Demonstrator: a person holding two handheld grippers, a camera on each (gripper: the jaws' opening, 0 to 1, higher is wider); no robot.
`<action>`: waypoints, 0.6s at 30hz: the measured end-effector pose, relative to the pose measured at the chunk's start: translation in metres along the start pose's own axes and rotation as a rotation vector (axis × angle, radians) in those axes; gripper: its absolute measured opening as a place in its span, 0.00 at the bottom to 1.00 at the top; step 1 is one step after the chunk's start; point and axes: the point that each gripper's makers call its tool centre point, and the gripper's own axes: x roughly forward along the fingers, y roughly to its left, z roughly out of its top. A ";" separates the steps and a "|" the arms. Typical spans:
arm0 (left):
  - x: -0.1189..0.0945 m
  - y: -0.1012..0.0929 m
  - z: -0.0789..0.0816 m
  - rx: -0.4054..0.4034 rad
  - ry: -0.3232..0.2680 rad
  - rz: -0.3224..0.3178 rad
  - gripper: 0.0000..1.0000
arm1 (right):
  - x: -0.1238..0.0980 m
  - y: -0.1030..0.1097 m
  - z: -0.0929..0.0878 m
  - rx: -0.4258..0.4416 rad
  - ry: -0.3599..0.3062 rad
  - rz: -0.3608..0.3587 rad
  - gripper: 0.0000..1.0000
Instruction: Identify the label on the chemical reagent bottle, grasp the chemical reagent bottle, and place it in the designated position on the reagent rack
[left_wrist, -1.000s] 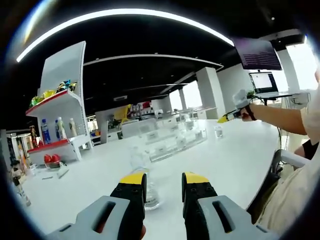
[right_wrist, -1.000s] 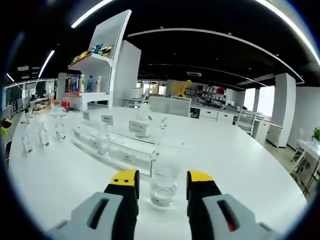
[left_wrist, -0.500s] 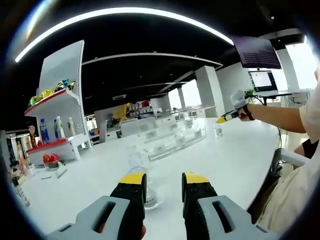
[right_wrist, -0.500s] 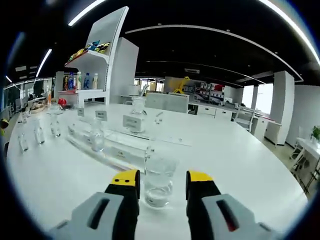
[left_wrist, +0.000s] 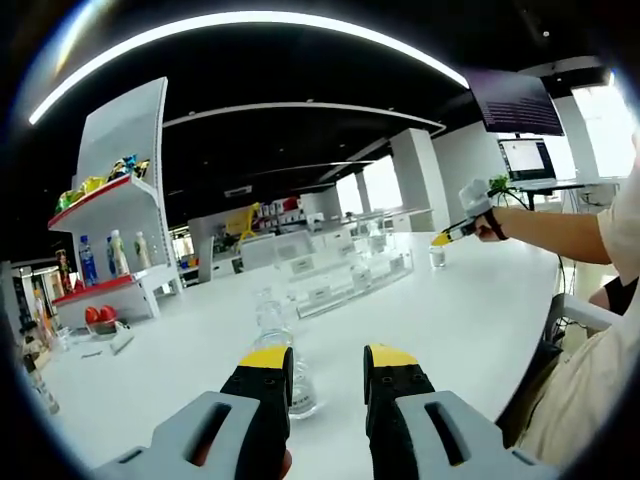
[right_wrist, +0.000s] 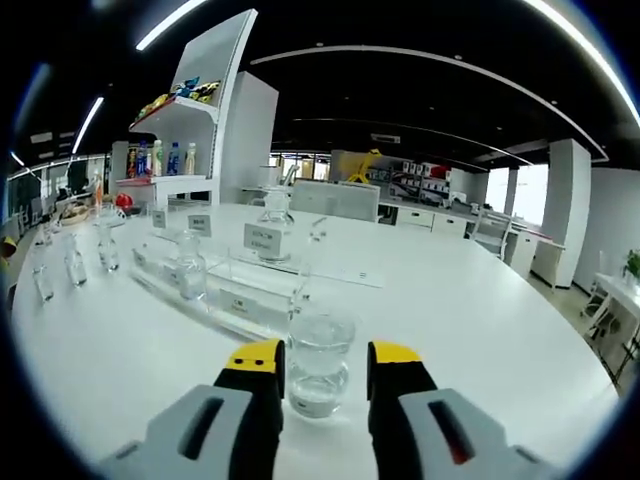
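Observation:
In the right gripper view a small clear glass reagent bottle (right_wrist: 318, 362) stands on the white table (right_wrist: 480, 330) between the jaws of my right gripper (right_wrist: 325, 360). The jaws are open, with a narrow gap on each side of the bottle. Beyond it stretches the clear acrylic reagent rack (right_wrist: 250, 290), with white labels and several bottles on it. In the left gripper view my left gripper (left_wrist: 328, 360) is open and holds nothing. Another clear bottle (left_wrist: 272, 325) stands just ahead, partly behind its left jaw. At the far right, my right gripper (left_wrist: 448, 236) is held beside a small bottle (left_wrist: 437, 258).
Several loose small bottles (right_wrist: 72, 262) stand on the table left of the rack. A white shelf unit (left_wrist: 115, 230) with drinks and snacks rises behind the table. The person's arm (left_wrist: 560, 230) and torso occupy the right side of the left gripper view.
The right gripper's jaws have drawn a little closer together around the bottle, and its view has crept forward. The left gripper has barely moved.

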 end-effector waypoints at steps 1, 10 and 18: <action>0.000 0.000 0.000 0.000 0.000 0.000 0.29 | 0.001 -0.001 0.000 0.003 -0.001 -0.002 0.32; 0.001 0.002 -0.003 -0.004 0.005 0.001 0.29 | 0.004 -0.002 -0.001 0.023 -0.011 -0.003 0.31; 0.000 0.001 -0.003 -0.003 0.005 0.002 0.29 | 0.005 0.001 -0.003 0.035 -0.014 -0.003 0.29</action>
